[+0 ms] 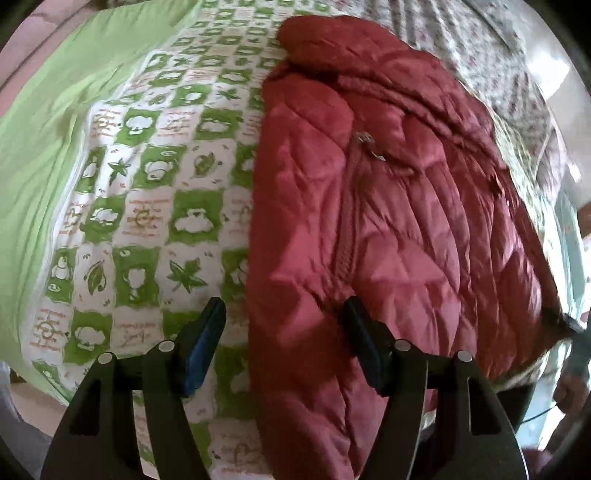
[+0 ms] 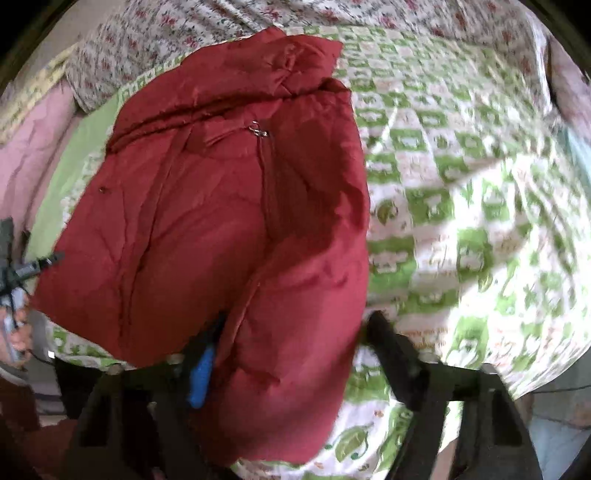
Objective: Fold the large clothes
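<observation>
The puffy, slippery jacket point(image 1: 388, 206) likely needs hem grips; both the left gripper point(image 1: 284, 325) and the right gripper point(image 2: 295, 332) straddle it, jaws apart.

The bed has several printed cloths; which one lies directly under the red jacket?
The green-and-white checked sheet with leaf and animal squares: the red jacket rests on it. The small red-flowered cloth lies beyond the jacket's collar, and the plain green cloth lies beside it.
</observation>
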